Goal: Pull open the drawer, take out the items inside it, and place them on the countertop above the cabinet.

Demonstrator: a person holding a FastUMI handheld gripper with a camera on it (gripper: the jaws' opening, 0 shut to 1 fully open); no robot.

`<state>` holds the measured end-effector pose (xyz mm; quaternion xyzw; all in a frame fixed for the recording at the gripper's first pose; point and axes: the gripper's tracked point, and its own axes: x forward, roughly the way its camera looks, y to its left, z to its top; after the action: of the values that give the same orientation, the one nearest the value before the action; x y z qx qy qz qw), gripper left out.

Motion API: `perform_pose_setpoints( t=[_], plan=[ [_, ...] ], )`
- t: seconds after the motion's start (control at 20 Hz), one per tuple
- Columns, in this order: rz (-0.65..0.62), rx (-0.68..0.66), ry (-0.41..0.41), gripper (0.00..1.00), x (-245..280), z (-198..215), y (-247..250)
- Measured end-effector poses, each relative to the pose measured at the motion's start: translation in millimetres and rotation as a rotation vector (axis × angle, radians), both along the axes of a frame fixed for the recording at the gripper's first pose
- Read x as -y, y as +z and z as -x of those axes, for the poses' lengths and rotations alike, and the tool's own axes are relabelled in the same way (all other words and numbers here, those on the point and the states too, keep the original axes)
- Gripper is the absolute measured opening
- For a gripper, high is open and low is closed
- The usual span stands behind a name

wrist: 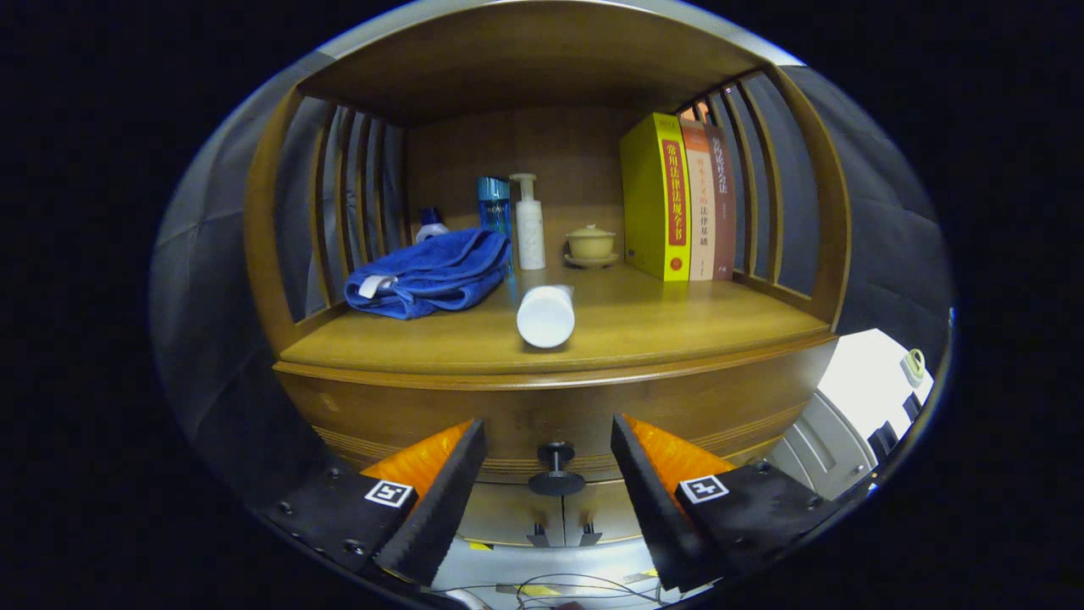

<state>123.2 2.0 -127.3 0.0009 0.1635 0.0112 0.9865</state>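
A wooden cabinet stands ahead with its drawer closed. The drawer's dark round knob sits between my two fingers, a little beyond their tips. My gripper is open and touches nothing. Above the drawer lies the wooden countertop. On it a white cylindrical bottle lies on its side near the front edge, its flat end facing me. What is inside the drawer is hidden.
A folded blue towel lies at the countertop's left. Behind stand a blue bottle, a white pump bottle, a small lidded cup and upright books. Slatted side walls and a roof enclose the shelf. Lower cabinet doors sit under the drawer.
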Motion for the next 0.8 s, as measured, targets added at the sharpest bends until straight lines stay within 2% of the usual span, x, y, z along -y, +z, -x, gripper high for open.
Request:
perform_pose_setpoints(
  t=[0.3, 0.5, 0.8],
  plan=[
    [-0.005, 0.132, -0.023, 0.98, 11.5, 43.1, 77.0],
    [0.019, 0.217, -0.009, 0.98, 9.4, 70.9, 123.6],
    [0.032, 0.250, -0.033, 0.98, 11.1, 96.5, 131.9]
  ],
)
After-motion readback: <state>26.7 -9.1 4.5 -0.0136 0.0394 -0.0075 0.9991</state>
